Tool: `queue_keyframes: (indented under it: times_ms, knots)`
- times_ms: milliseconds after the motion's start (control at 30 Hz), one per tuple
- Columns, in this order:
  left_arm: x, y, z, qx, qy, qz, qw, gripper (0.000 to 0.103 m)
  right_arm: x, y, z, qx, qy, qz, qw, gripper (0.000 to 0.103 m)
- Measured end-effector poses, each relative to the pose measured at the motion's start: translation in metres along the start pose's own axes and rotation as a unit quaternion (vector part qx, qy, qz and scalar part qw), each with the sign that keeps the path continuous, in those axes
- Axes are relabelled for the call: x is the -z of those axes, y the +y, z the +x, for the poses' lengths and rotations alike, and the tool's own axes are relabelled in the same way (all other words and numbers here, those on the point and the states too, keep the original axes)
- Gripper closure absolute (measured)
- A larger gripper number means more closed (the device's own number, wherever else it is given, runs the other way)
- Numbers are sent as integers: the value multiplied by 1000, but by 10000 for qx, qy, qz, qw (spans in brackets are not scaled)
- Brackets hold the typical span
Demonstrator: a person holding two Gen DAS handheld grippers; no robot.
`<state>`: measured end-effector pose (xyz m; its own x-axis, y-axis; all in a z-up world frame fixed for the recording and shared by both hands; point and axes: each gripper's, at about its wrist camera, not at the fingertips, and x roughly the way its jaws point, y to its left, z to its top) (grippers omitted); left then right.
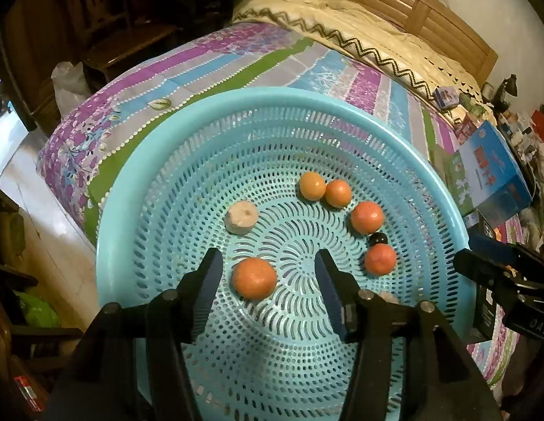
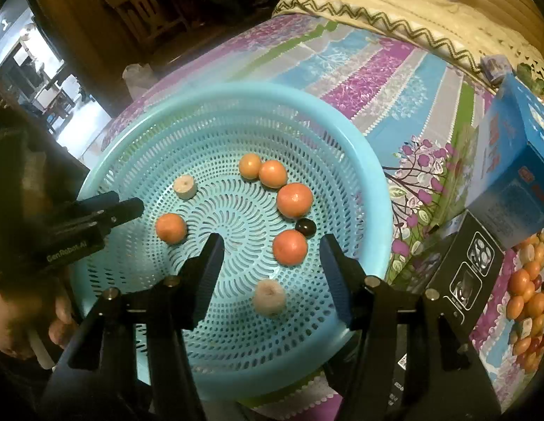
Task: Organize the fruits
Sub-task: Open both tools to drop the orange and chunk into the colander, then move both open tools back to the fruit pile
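A big light-blue perforated basket point(image 1: 159, 147) point(image 2: 377, 182) sits on a bed and holds several oranges, a small dark fruit point(image 1: 378, 238) point(image 2: 305, 226) and two pale cut fruit pieces point(image 1: 241, 217) point(image 2: 269, 296). My left gripper point(image 1: 268, 266) is open and empty, low over the basket, with one orange point(image 1: 254, 278) point(image 2: 170, 228) between its fingers. My right gripper point(image 2: 272, 249) is open and empty above the basket, with another orange point(image 2: 290, 247) point(image 1: 380, 259) between its fingers. Each gripper shows at the edge of the other's view.
The bed has a striped floral sheet point(image 1: 236, 66) and a cream quilt point(image 1: 359, 28) at the far end. A blue box point(image 2: 514, 161) and a black box point(image 2: 461, 266) lie right of the basket. A pile of more fruit point(image 2: 531, 291) lies at the far right.
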<state>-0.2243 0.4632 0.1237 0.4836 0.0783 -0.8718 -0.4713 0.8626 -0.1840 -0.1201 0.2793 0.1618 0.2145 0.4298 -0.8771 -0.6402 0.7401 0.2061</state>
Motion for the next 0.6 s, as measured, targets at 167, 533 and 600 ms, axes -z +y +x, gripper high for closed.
queue_keyframes:
  times_ms: [167,533,600]
  knots:
    - [-1,0,-2,3,-25,-5,10000,47,0,-1,-1,-17,-20,-5,10000,45]
    - [-2,-27,-27,189,-712,247,9970,42,41,3,-77,772,-2037,-740,9732,45]
    - [-1,-40,-40,224,-1067,319,9935,39,55,-3,-92,1080,-2440,-769,9607,45]
